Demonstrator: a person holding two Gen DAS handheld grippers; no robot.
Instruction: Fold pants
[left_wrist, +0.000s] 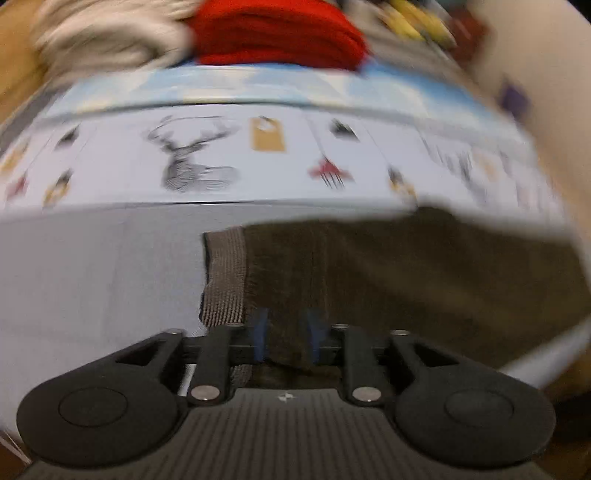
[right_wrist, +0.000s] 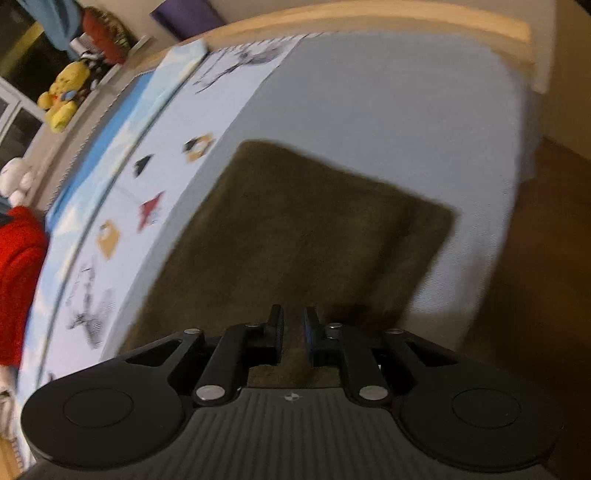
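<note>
You are working over the brown pants (left_wrist: 388, 280), lying on the pale sheet (left_wrist: 99, 273). Your left gripper (left_wrist: 286, 338) is standing open over the ribbed cuff (left_wrist: 225, 280); your right gripper (right_wrist: 293, 334) is pinching a cloth fold. Fast movement is risking dragging the layers askew.

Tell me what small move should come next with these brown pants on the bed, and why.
Probably open the right gripper and let go. The brown pants already lie folded in a flat rectangle on the grey sheet, and the left gripper stands open over the ribbed waistband, while the right one looks nearly closed with cloth between its fingers. Blur makes the grip uncertain.
</note>
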